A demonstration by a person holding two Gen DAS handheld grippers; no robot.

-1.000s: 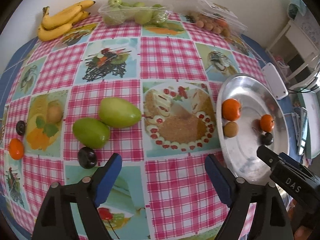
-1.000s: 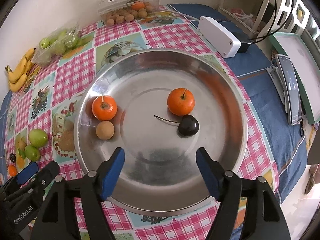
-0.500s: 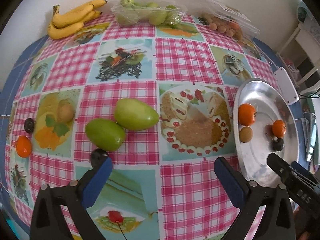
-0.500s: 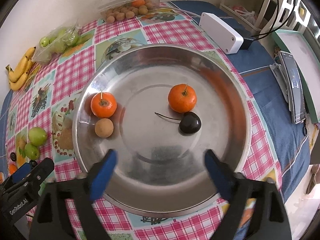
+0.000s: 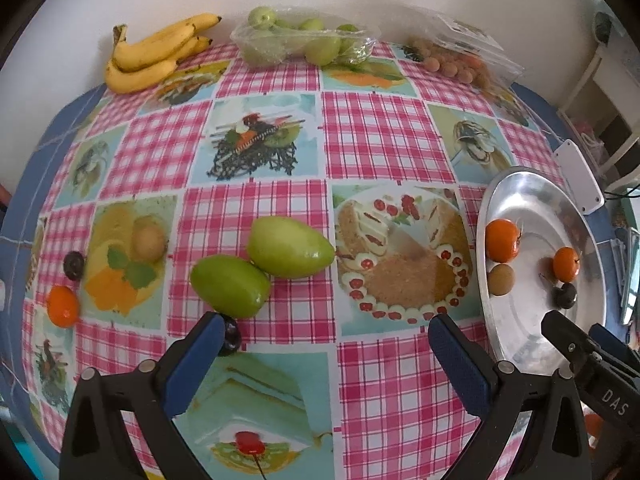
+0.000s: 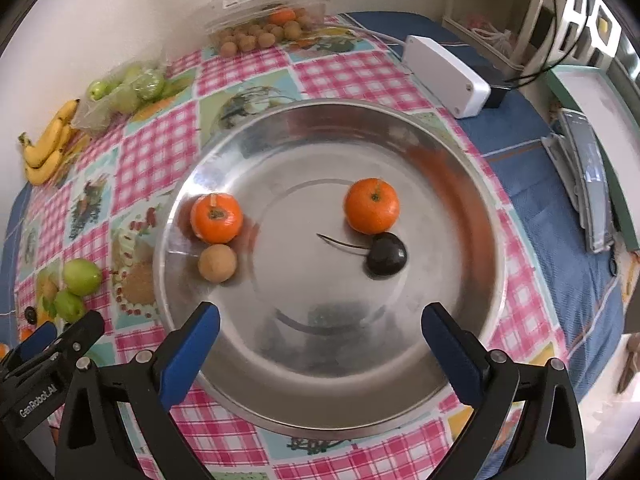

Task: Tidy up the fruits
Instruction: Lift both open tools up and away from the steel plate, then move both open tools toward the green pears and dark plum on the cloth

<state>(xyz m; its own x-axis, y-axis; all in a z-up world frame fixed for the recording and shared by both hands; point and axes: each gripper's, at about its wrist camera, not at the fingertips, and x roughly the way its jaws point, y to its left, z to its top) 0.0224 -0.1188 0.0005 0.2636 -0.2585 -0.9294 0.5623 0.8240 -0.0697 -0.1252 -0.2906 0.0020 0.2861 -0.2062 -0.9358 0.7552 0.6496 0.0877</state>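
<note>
Two green fruits point(image 5: 290, 252) point(image 5: 230, 286) lie side by side on the checked tablecloth. My left gripper point(image 5: 326, 330) hangs open just in front of them, empty. A dark cherry point(image 5: 231, 338) peeks out beside its left finger. An orange point(image 5: 63, 306) and another dark cherry point(image 5: 74, 265) sit at the cloth's left edge. The silver metal tray point(image 6: 460, 184) holds two oranges point(image 6: 216, 217) point(image 6: 371, 205), a brown longan point(image 6: 217, 263) and a stemmed dark cherry point(image 6: 387, 255). Over the tray's near rim my right gripper point(image 6: 320, 324) stands open with nothing between its fingers.
Bananas point(image 5: 154, 54), a bag of green fruit point(image 5: 306, 42) and a clear box of longans point(image 5: 460, 58) line the wall at the back. A white power box point(image 6: 446, 76) and a remote point(image 6: 590, 172) lie right of the tray on blue cloth.
Both grippers have opened wider. The left view has shifted so the green fruits and tray now sit further right and lower; the dark cherry now lies by the left finger.
</note>
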